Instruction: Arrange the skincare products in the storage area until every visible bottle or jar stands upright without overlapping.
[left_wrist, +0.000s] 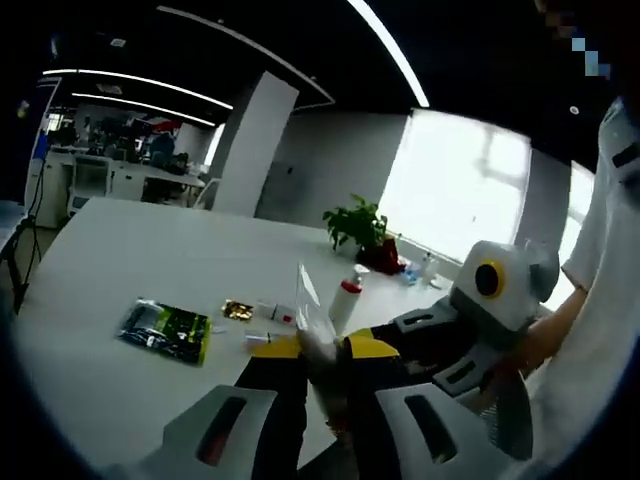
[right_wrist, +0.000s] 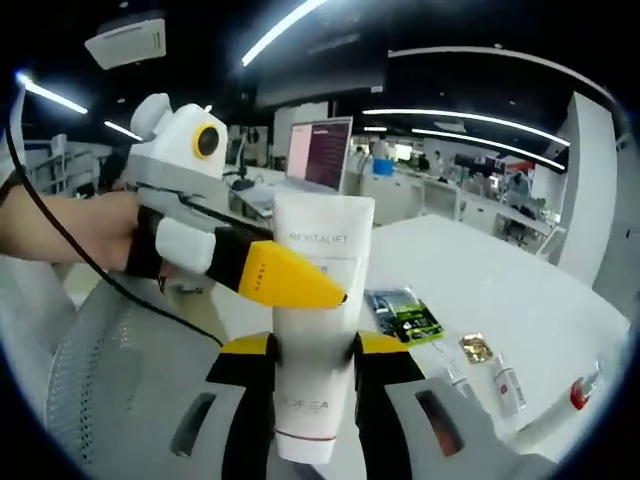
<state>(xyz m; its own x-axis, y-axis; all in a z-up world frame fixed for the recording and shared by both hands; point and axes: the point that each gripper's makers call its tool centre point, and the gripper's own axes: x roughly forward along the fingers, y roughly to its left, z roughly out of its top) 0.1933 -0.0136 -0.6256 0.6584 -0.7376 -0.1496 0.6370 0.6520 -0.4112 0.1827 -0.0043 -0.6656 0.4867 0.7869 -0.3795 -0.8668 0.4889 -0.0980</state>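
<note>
The left gripper (right_wrist: 335, 292) touched the white tube (right_wrist: 316, 330) from the left, its jaw state unclear; the right gripper (right_wrist: 314, 352) clamped that tube, held above the table (right_wrist: 470, 270). It needed lowering upright, clear of the small bottles (right_wrist: 507, 385).

Daylight is pouring through the window (left_wrist: 462, 185) behind the plant (left_wrist: 358, 222), blowing the panes out to white. Ceiling strips (left_wrist: 388, 50) are glowing overhead, bending with the fisheye toward the edges. The table (left_wrist: 130, 260) is reflecting soft light, with faint shadows. In the right gripper view the tube (right_wrist: 318, 330) is looking fairly sharp; its lower print is perhaps blurring. Both views are looking slightly soft.
</note>
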